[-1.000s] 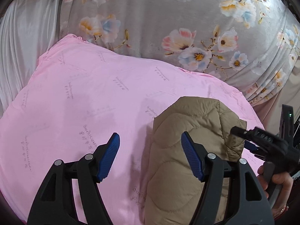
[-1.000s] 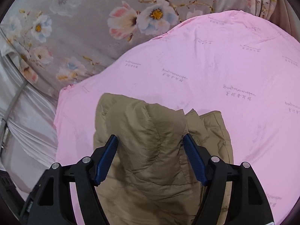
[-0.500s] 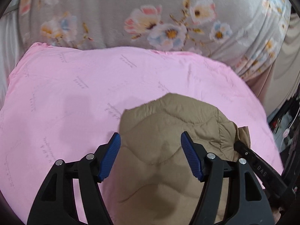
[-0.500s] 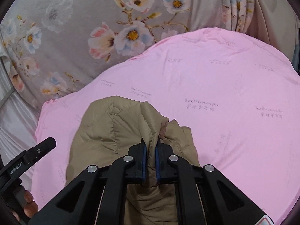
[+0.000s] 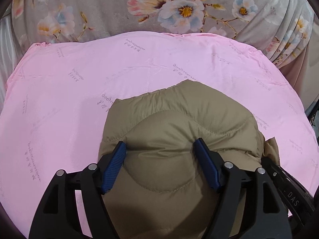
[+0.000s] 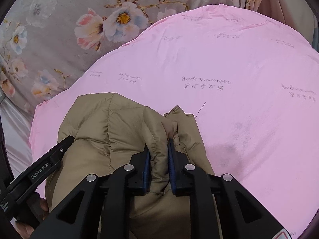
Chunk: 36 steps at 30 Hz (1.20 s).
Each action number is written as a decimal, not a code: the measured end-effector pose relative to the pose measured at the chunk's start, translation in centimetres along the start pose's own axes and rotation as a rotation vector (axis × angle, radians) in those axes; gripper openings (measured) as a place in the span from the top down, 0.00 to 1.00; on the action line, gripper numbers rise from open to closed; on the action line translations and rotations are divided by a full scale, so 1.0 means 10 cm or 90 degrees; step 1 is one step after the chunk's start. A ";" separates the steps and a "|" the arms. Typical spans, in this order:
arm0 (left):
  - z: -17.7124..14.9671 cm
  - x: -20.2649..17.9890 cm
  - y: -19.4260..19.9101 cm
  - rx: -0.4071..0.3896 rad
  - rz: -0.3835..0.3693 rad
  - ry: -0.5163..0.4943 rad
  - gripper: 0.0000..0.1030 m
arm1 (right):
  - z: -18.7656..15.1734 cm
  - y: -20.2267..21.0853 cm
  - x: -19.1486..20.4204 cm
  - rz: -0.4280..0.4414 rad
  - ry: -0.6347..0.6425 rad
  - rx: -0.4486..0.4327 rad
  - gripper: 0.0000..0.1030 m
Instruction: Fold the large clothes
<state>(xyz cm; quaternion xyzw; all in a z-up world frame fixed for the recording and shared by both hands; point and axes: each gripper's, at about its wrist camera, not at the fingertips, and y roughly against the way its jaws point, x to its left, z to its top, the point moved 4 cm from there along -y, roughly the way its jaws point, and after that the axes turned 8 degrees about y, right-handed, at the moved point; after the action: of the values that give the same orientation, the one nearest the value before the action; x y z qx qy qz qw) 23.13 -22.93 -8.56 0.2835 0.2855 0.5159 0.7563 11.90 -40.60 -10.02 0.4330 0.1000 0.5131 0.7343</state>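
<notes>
Tan quilted jacket (image 5: 179, 129) bunched, puffy, on pink sheet (image 5: 79, 91).

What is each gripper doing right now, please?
Left gripper: open, its pads on either side of the tan quilted jacket.
Right gripper: shut on a fold of the jacket.
</notes>
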 end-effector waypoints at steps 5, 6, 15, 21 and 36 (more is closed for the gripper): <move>-0.05 -0.03 -0.07 -0.024 0.012 -0.007 0.30 | -0.06 -0.09 -0.03 0.000 0.009 -0.012 0.84; -0.05 -0.04 -0.08 -0.030 0.016 -0.010 0.30 | -0.07 -0.10 -0.04 -0.001 0.010 -0.015 0.84; -0.11 -0.07 -0.13 -0.063 0.043 -0.021 0.29 | -0.12 -0.17 -0.06 0.008 0.007 -0.033 0.84; -0.13 -0.09 -0.14 -0.077 0.058 -0.029 0.28 | -0.13 -0.17 -0.05 0.008 0.004 -0.037 0.84; -0.11 0.00 0.09 -0.027 0.030 -0.024 0.27 | -0.06 0.27 -0.15 0.056 -0.021 -0.020 0.74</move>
<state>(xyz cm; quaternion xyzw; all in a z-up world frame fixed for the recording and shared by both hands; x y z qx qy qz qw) 21.74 -22.49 -8.67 0.2837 0.2530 0.5342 0.7551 9.06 -41.23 -8.82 0.4338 0.0607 0.5390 0.7195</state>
